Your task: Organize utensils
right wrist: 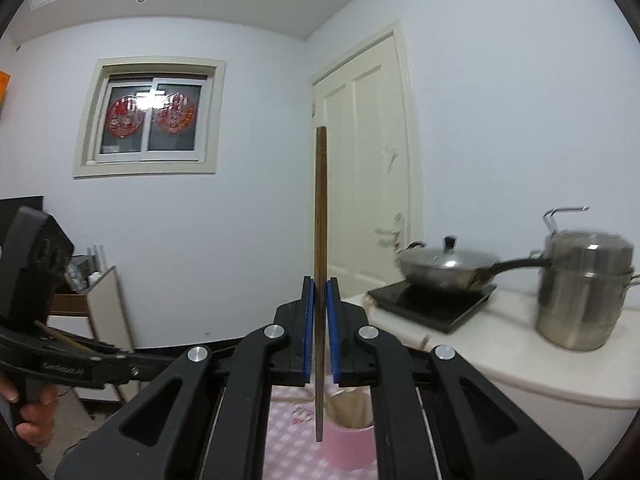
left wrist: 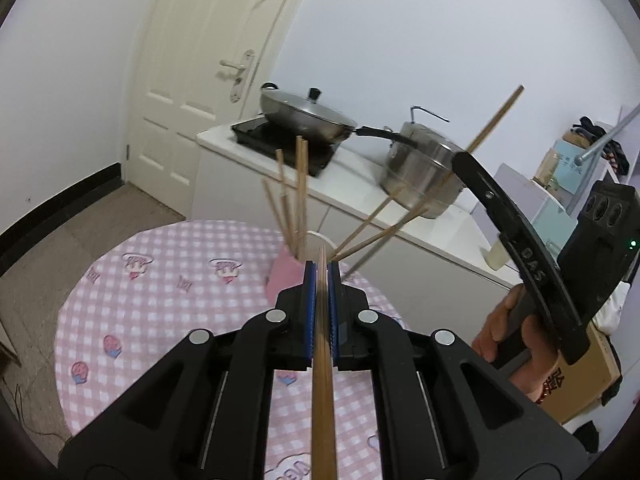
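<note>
Above a round bench (left wrist: 168,264) draped in pink checked cloth, the left tool (left wrist: 322,276) is clamped on a pale wooden chopstick (left wrist: 322,360) that runs lengthwise between its blue pads (left wrist: 309,312), its far end reaching toward a pink cup (left wrist: 285,276) standing on the cloth. Several more sticks (left wrist: 298,196) stand in that cup, some upright, others (left wrist: 372,232) splayed out to the right.

The right tool (right wrist: 320,292), held higher, pinches a darker chopstick (right wrist: 321,240) upright between its own blue pads (right wrist: 307,320); the stick's lower tip hangs just above the cup (right wrist: 348,444), seen from that tool's camera directly below the fingers. From the left camera the right tool (left wrist: 516,240) appears at the right edge, gripped by a hand (left wrist: 508,336), its stick (left wrist: 496,120) angled up and blurred.

Behind, on a white counter (left wrist: 360,168), a lidded wok (left wrist: 306,114) sits on a black cooktop (left wrist: 280,140) beside a steel steamer pot (left wrist: 420,176). A cream door (left wrist: 208,72) closes the back wall.
</note>
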The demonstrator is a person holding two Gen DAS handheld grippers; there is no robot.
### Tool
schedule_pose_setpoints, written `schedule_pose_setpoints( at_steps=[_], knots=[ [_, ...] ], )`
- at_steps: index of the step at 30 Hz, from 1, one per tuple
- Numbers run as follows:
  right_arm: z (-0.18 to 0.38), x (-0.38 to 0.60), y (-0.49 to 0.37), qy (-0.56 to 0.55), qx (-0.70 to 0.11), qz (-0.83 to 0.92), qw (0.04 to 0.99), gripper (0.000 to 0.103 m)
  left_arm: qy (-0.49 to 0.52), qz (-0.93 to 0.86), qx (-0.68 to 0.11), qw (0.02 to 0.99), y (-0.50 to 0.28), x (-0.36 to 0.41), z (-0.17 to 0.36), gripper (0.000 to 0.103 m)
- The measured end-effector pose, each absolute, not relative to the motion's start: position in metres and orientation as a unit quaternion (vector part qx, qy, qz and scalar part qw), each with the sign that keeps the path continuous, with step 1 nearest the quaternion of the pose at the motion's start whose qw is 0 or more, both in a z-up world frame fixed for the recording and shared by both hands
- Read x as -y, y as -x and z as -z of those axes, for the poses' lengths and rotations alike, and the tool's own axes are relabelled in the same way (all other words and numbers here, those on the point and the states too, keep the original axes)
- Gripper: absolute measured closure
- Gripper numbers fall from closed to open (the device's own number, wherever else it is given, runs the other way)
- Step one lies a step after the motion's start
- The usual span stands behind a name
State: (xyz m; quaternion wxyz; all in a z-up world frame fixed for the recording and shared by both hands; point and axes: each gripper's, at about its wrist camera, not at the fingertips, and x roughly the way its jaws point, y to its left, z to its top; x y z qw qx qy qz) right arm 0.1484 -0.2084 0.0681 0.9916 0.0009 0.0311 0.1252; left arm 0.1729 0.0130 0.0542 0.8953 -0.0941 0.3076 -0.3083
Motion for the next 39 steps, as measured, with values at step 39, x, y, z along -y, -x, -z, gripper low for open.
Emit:
schedule_pose_setpoints(
  at_steps=[39],
  knots=[
    [-0.009,0.224,-0.199,-0.017,-0.073,-0.091,0.993,0.087,0.045,0.271,-0.377,0.885,-0.254,0.074,-0.004,0.065]
  ],
)
